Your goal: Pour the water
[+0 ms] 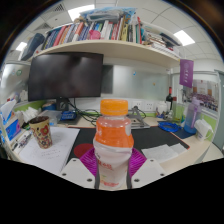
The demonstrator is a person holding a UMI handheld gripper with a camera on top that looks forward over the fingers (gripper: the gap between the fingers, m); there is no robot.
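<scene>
Tool [112,172] clamped on bottle [112,143]: both pink pads press its sides, bottle upright, orange cap on top. Desk [60,150] is white, with a dark mat [150,135] beyond the bottle. Paper cup [40,131] stands ahead to the tool's left. Behind: dark monitor [66,76], shelf of books [100,32] above, ceiling lights on.

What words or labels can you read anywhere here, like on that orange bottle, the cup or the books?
None can be read.
Bottle between the gripper fingers: its label band is too blurred.
Paper cup beside the bottle: patterned, no legible word.
Book spines on the shelf: too small.
Purple banner: white marks, unreadable.
</scene>
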